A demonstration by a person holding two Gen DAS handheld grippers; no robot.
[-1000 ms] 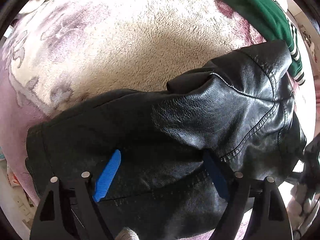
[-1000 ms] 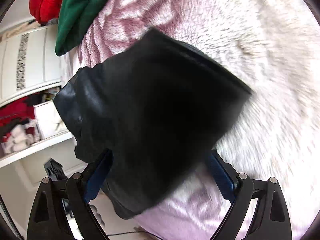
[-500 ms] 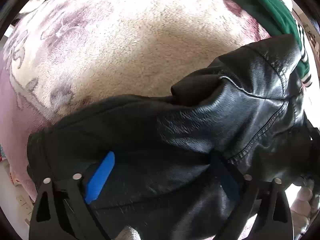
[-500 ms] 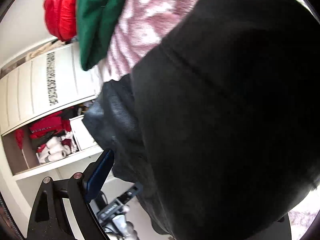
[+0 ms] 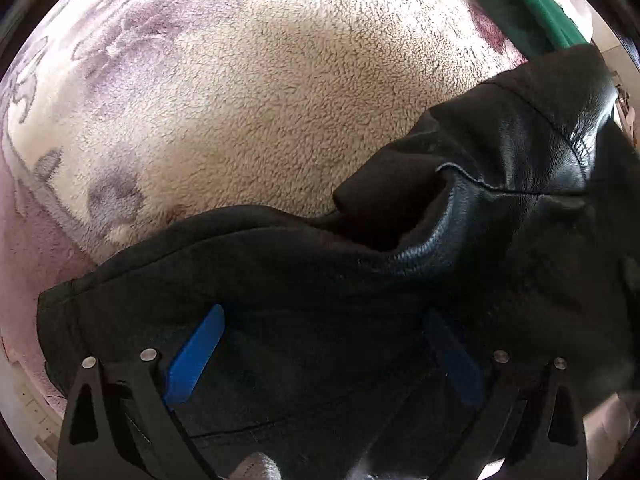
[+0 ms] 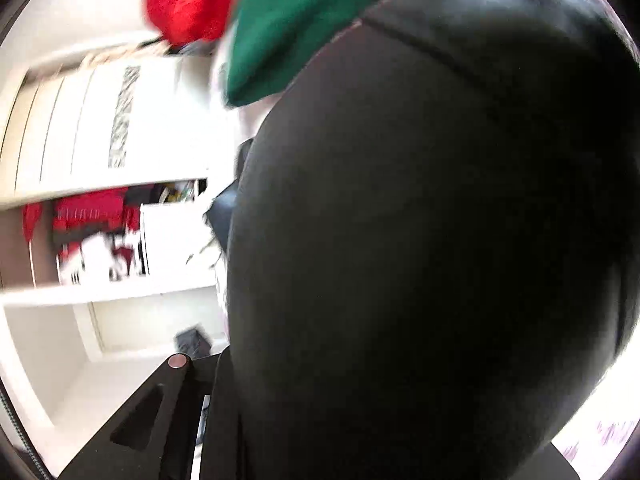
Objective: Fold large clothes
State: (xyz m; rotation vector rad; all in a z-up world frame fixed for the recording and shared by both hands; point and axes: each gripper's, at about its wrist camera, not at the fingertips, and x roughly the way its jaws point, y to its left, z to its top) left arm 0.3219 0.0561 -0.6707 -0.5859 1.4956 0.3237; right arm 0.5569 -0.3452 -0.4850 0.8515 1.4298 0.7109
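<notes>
A black leather jacket (image 5: pixel 460 272) lies on a fluffy cream and purple blanket (image 5: pixel 248 92). My left gripper (image 5: pixel 324 356) hovers over its lower part with the blue fingers (image 5: pixel 196 356) spread wide, open. In the right wrist view the jacket (image 6: pixel 440 240) fills most of the frame, draped over my right gripper and hiding both fingertips; only the left finger's black frame (image 6: pixel 160 412) shows.
A green garment (image 5: pixel 528 12) lies at the blanket's far right; it also shows in the right wrist view (image 6: pixel 304 12) beside a red garment (image 6: pixel 188 0). White wardrobe shelves (image 6: pixel 100 292) with red and white items stand beyond the bed.
The right gripper has swung up with the jacket, which now covers its view and hides its blue fingers. In the left view the jacket's right side has lifted and bunched higher.
</notes>
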